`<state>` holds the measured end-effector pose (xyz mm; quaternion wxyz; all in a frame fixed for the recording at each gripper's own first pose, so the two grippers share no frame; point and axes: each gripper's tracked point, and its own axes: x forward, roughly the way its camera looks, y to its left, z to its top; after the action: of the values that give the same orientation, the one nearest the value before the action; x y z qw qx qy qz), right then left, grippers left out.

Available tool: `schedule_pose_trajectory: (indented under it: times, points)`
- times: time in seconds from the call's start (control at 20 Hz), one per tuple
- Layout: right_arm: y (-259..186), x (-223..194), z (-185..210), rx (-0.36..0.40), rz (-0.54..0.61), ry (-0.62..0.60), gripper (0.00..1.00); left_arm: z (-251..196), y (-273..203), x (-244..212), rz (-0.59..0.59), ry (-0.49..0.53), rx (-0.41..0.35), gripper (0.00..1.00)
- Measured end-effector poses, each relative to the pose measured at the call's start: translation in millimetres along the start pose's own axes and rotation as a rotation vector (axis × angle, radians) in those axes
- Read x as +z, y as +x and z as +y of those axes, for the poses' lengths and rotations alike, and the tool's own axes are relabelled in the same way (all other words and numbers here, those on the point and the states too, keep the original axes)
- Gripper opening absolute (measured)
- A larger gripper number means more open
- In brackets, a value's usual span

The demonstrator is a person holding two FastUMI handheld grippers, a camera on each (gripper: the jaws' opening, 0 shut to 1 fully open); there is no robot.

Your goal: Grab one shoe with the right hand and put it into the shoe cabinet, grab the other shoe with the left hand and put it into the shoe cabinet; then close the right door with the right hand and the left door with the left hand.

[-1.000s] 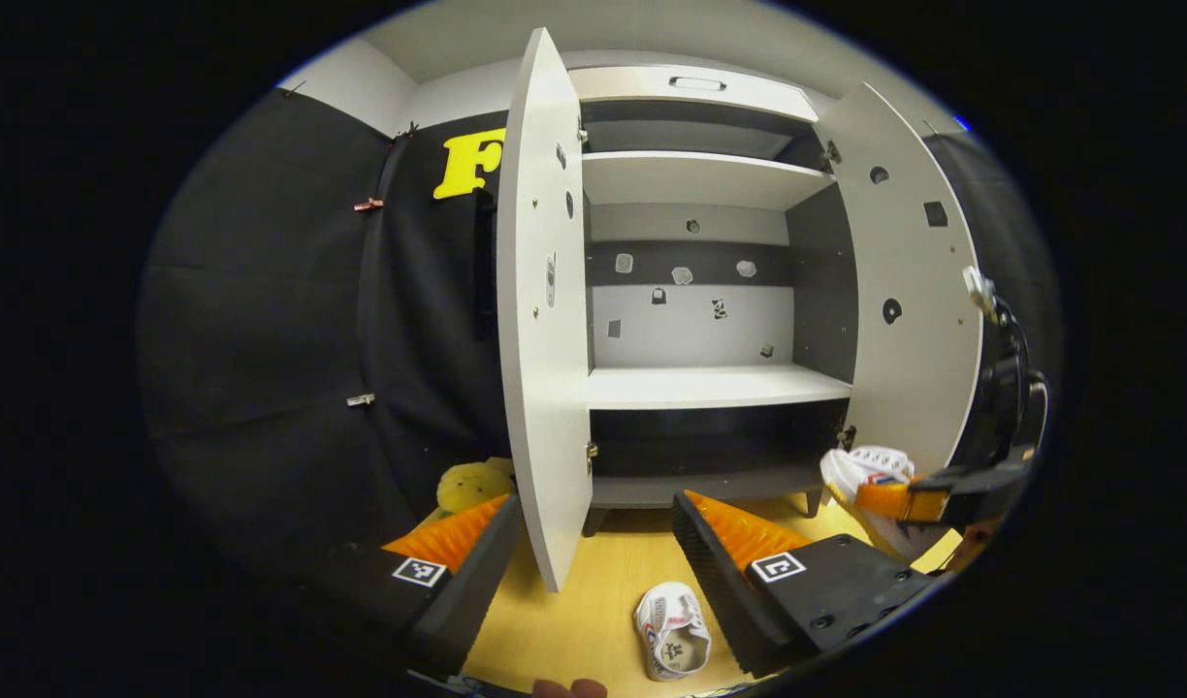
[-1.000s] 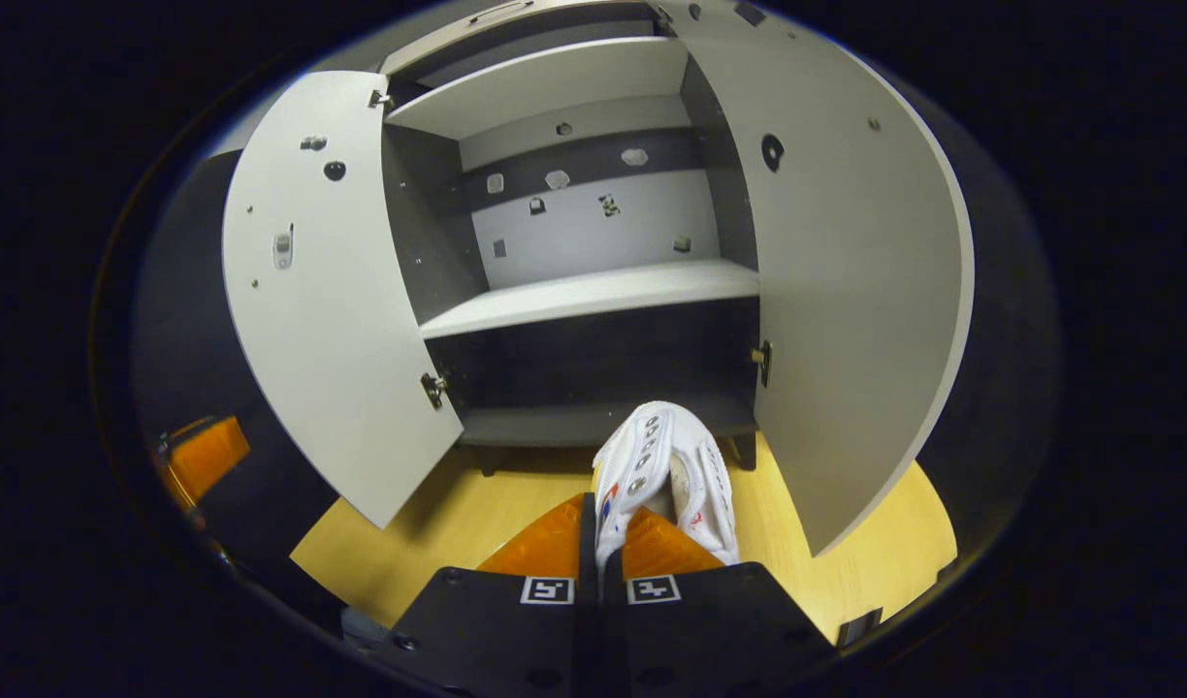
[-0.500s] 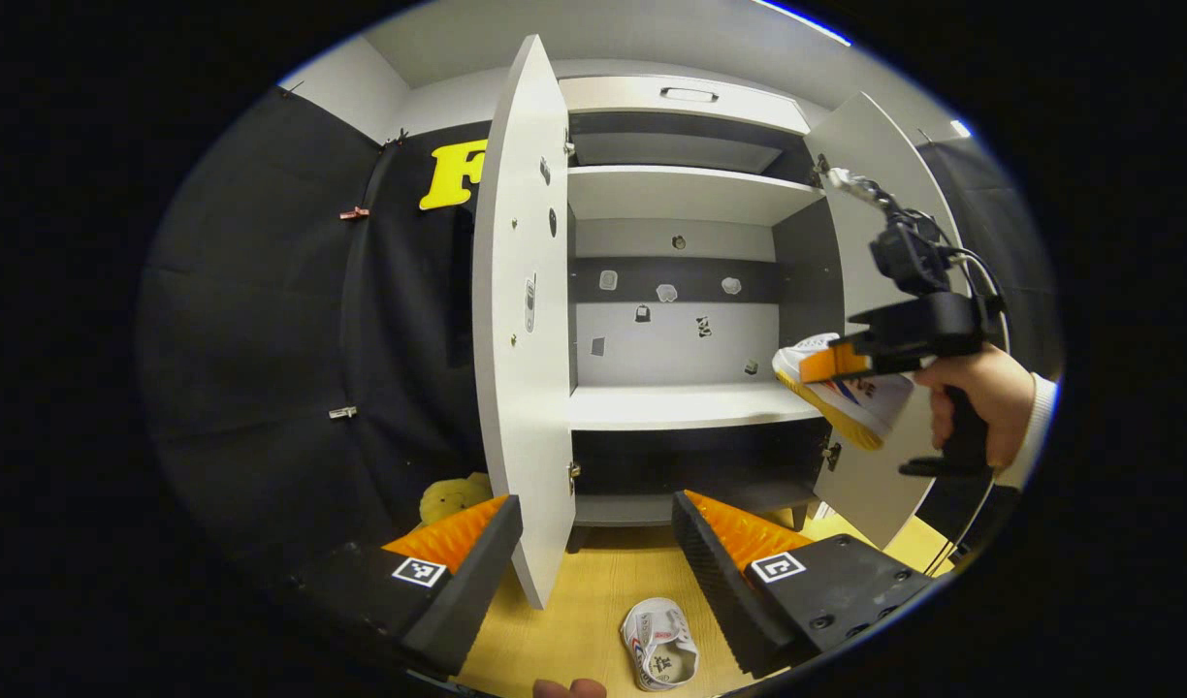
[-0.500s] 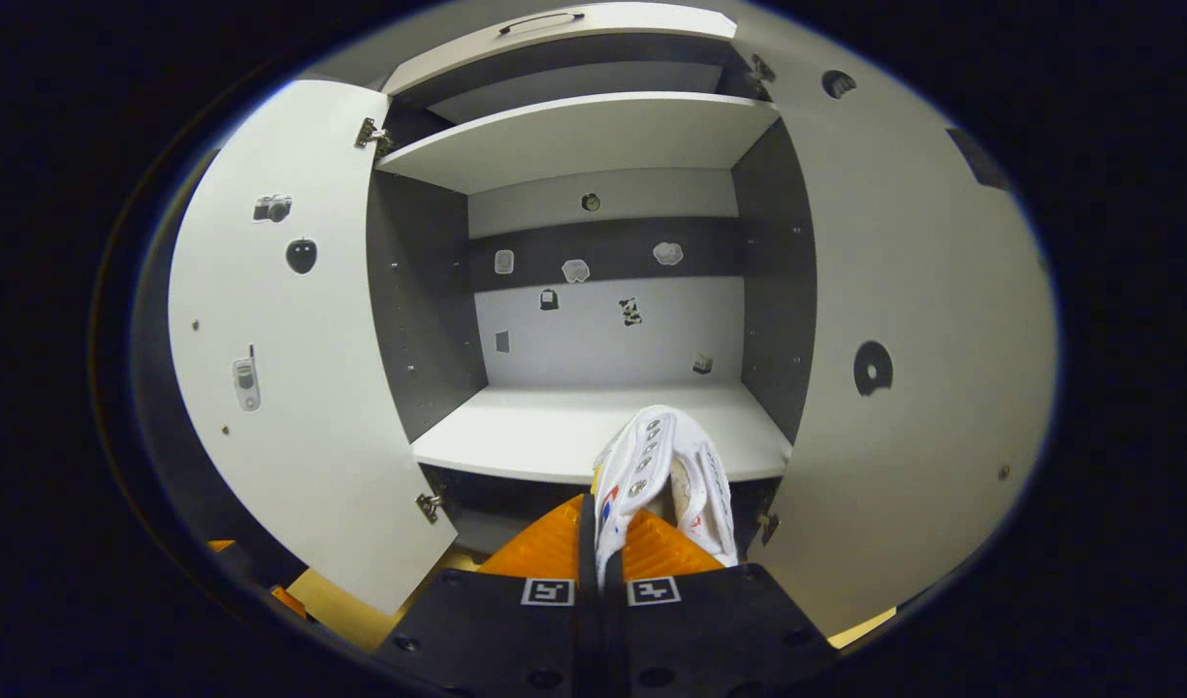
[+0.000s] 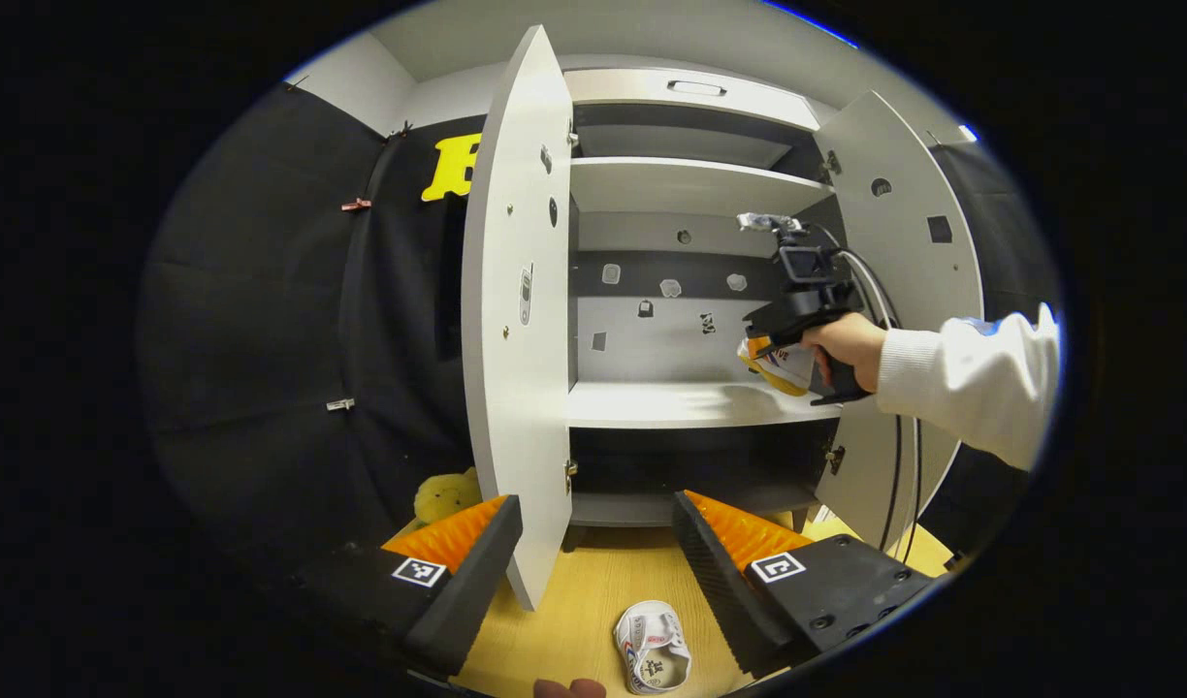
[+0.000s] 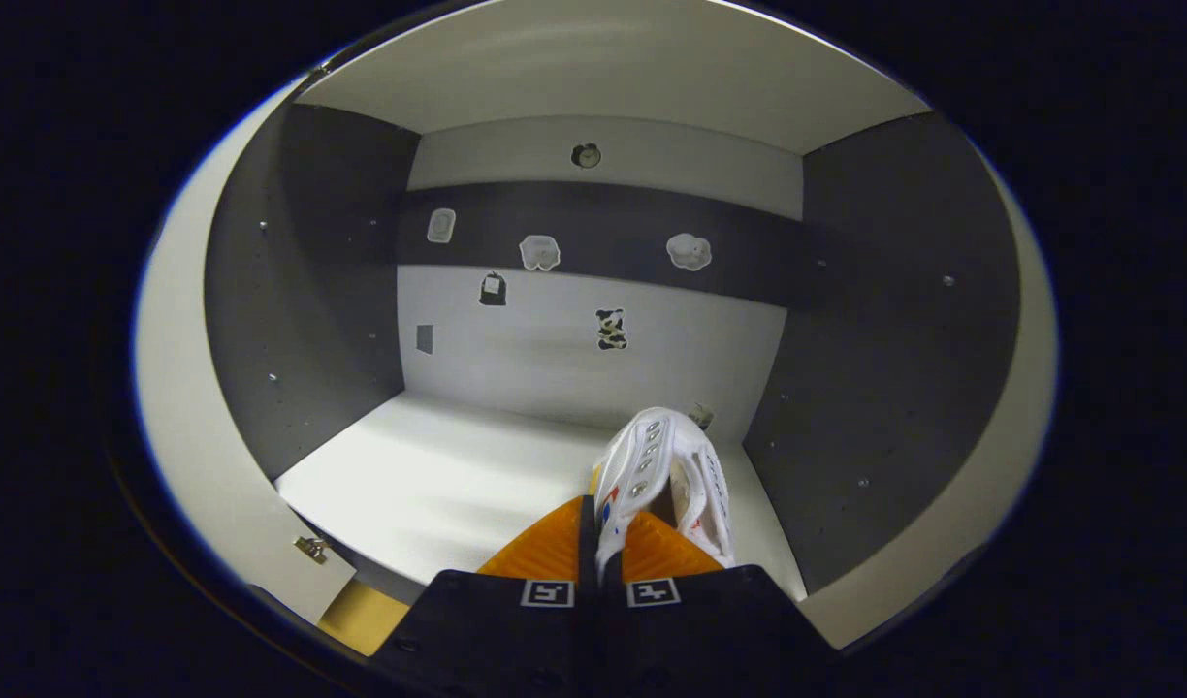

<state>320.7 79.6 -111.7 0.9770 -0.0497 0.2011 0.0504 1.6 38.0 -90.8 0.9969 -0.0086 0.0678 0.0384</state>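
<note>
Inside the shoe cabinet (image 6: 593, 456), the right gripper (image 6: 598, 543) pinches a white shoe (image 6: 663, 470) tight. Left gripper (image 5: 593, 543) gapes wide, empty, above the second shoe (image 5: 652, 657)

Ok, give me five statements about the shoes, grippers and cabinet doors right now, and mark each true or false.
1. The right gripper is shut on a white shoe. True.
2. That shoe already lies on the middle shelf. False: it hangs above the shelf, gripped.
3. The second shoe lies on the wooden floor in front of the cabinet. True.
4. The left gripper holds the second shoe. False: it is open, with nothing between its fingers.
5. The left door is closed. False: both doors stand open.
</note>
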Motion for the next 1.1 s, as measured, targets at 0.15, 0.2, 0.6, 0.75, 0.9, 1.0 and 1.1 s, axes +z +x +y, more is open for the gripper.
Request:
schedule_pose_trajectory:
  times: [0.15, 0.2, 0.6, 0.75, 0.9, 1.0, 1.1]
  points:
    - [39.1, -8.4, -5.9, -0.032, 0.054, -0.063, 0.05, 1.4, 2.5, -1.9, 0.007, -0.008, 0.020, 0.98]
    - [49.3, -13.3, -6.0, -0.039, 0.072, -0.084, 0.05, 2.5, 3.8, -2.8, 0.008, -0.012, 0.026, 0.98]
    - [79.1, -48.1, -1.7, -0.099, 0.159, -0.262, 0.06, 7.1, 6.9, -4.8, 0.017, -0.017, 0.038, 0.98]
    - [74.4, -55.3, 10.4, -0.080, 0.176, -0.220, 0.36, 5.9, 5.2, -5.8, 0.018, -0.028, 0.030, 0.98]
    - [59.6, -53.3, 21.9, -0.048, 0.151, -0.158, 0.70, 4.0, 0.4, -3.1, 0.011, -0.027, 0.020, 0.98]
    - [49.6, -52.4, 26.8, -0.034, 0.126, -0.117, 0.97, 2.9, -3.6, -3.3, 0.005, -0.028, 0.015, 0.98]
    - [33.0, -41.3, 26.7, -0.038, 0.074, -0.069, 0.99, 2.1, -8.9, -1.9, 0.001, -0.030, 0.010, 0.98]
